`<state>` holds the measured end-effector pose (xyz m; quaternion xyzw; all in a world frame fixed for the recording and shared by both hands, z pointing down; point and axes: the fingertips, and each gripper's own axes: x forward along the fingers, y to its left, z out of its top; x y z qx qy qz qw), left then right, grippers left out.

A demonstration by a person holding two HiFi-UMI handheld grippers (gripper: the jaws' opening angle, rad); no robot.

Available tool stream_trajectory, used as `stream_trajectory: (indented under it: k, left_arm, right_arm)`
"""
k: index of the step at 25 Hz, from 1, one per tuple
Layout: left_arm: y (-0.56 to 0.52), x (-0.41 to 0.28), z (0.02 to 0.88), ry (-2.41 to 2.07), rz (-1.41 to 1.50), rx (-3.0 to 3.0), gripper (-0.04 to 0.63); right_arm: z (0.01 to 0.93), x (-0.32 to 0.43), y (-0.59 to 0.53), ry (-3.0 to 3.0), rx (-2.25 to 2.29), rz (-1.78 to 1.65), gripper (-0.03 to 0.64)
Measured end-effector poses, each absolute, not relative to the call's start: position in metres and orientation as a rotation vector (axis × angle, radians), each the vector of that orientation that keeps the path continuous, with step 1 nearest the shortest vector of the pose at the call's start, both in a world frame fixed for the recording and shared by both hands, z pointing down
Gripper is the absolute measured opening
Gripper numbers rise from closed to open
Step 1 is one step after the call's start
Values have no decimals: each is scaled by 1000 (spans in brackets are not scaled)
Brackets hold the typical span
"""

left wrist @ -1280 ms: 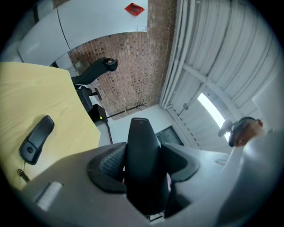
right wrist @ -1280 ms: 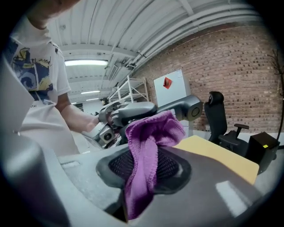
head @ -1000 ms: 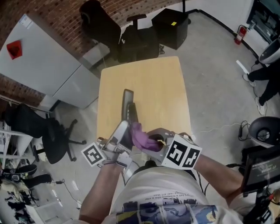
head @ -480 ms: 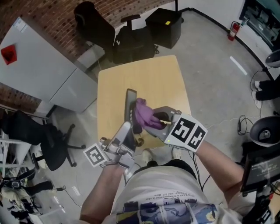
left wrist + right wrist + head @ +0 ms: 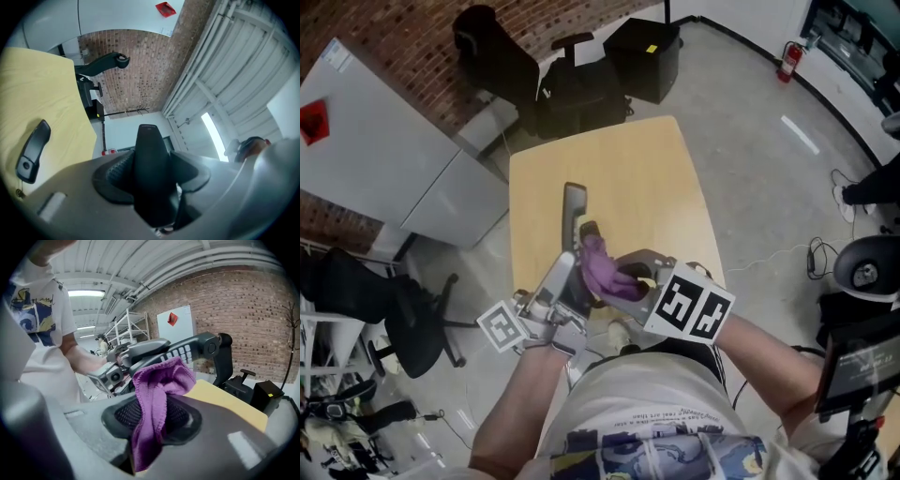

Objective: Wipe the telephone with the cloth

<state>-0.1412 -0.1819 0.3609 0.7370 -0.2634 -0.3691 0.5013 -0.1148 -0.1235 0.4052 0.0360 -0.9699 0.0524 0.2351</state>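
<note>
Purple cloth (image 5: 161, 378), one, fills right gripper (image 5: 151, 416); left gripper (image 5: 151, 183) holds one telephone (image 5: 149, 150).

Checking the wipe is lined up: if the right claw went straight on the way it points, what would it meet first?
Most likely the telephone, held up in the left claw: its keypad side lies just beyond the purple cloth clamped in the right claw. Depth is unclear.

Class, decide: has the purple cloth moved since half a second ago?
Yes. The cloth has slid back along the telephone toward the near edge of the table.
</note>
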Motion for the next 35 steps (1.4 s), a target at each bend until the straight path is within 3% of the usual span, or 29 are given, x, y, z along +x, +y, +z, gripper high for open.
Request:
stream_trajectory:
  k: [12,23,35]
  left_arm:
    - [-182,-151,369,-552,-855,1781,252]
    - [-180,-154,383,-526,-819,1761,252]
    - [-182,-162,382,-519,-862,1718,252]
  right_arm:
    - [418,-112,-80,-2562,136,129,106]
    - [367,-127,-77,-2634,226,26,106]
    - [410,-129,-60,-2557,129,91,106]
